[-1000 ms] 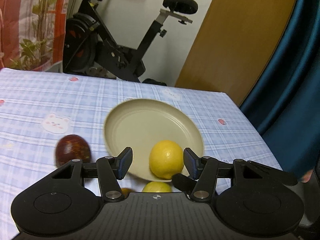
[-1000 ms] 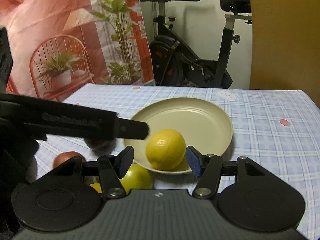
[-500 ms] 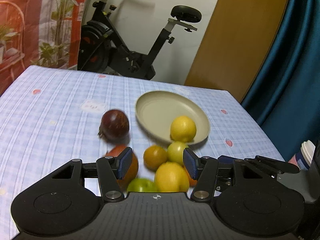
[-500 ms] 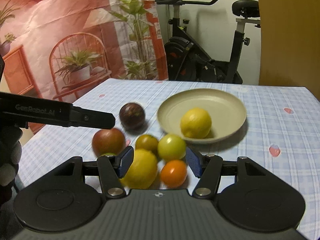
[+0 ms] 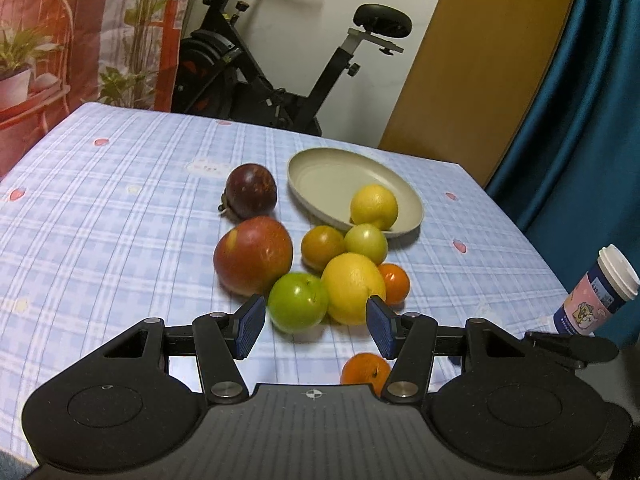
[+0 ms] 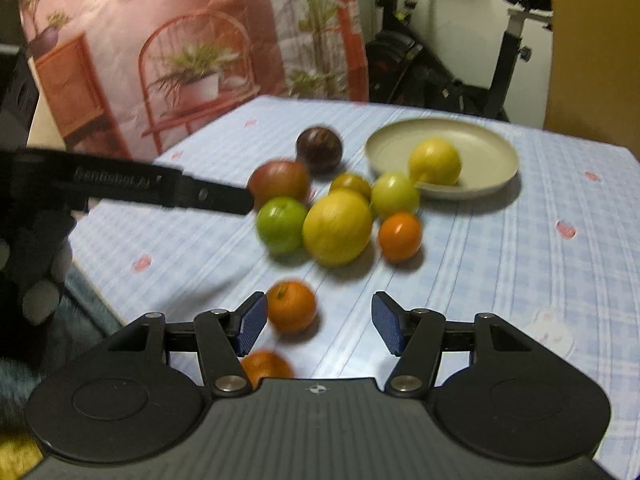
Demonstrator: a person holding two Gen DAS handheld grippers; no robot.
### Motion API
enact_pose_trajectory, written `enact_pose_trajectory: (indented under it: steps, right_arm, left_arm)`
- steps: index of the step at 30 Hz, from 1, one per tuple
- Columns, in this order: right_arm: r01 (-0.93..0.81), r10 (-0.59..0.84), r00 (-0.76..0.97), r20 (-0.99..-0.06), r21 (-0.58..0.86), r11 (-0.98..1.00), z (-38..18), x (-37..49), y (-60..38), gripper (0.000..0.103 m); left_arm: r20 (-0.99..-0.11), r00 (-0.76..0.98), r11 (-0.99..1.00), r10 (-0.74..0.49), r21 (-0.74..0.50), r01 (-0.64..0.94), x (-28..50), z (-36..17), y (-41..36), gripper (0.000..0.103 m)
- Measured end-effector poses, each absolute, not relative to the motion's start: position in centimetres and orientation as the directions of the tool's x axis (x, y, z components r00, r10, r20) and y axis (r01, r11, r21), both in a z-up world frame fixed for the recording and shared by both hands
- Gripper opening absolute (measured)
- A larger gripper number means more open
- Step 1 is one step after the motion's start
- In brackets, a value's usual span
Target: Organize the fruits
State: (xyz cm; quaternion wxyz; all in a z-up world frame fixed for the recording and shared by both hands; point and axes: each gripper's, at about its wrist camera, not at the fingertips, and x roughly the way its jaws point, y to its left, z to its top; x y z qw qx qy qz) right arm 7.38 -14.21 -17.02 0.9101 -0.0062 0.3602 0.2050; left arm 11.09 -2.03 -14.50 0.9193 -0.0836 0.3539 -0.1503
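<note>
Yellow lemon (image 5: 373, 206) on plate (image 5: 320, 170) now farther; both grippers apparently retreated.

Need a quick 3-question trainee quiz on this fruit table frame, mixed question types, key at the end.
1. True or false: the beige round plate holds exactly one fruit, a yellow lemon.
2. Which fruit sits farthest back on the checked tablecloth? A) bright green apple B) dark purple round fruit C) large red apple
3. Fill in: the left gripper and right gripper both have ____ jaws, holding nothing.

Key: 1 true; 2 B; 3 open
</note>
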Motion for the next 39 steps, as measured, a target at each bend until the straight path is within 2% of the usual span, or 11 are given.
enact_pose_trajectory:
  steps: [4, 9, 14, 19, 32, 39]
  right_arm:
    - [-0.411, 0.386, 0.616, -0.686, 0.138, 0.901, -17.8, 6.9, -13.6, 0.059]
    - [-0.457, 0.409, 0.582, -0.702, 0.134, 0.879, -18.4, 6.8, -12.7, 0.053]
    - [-0.486, 0.434, 0.538, -0.722, 0.155, 0.860, -19.2, 6.9, -12.3, 0.043]
    - [-0.491, 0.442, 0.519, -0.732, 0.168, 0.855, -19.5, 6.8, -12.3, 0.040]
    - [-0.490, 0.445, 0.502, -0.742, 0.180, 0.853, -19.8, 6.9, -12.4, 0.039]
    - [-0.380, 0.361, 0.612, -0.703, 0.139, 0.915, -19.3, 7.8, -14.7, 0.039]
  left_arm:
    - [-0.625, 0.706, 0.941, -0.334, -0.265, 0.211, 10.9, -14.9, -1.9, 0.058]
    - [-0.639, 0.691, 0.940, -0.338, -0.260, 0.220, 11.0, -15.5, -2.2, 0.058]
    - [-0.656, 0.670, 0.938, -0.347, -0.254, 0.237, 11.1, -16.3, -2.6, 0.058]
    - [-0.665, 0.656, 0.934, -0.356, -0.249, 0.254, 11.0, -16.7, -3.1, 0.058]
    - [-0.678, 0.637, 0.930, -0.367, -0.253, 0.266, 11.1, -17.2, -3.4, 0.058]
    - [-0.677, 0.626, 0.922, -0.386, -0.260, 0.287, 11.2, -17.5, -3.8, 0.058]
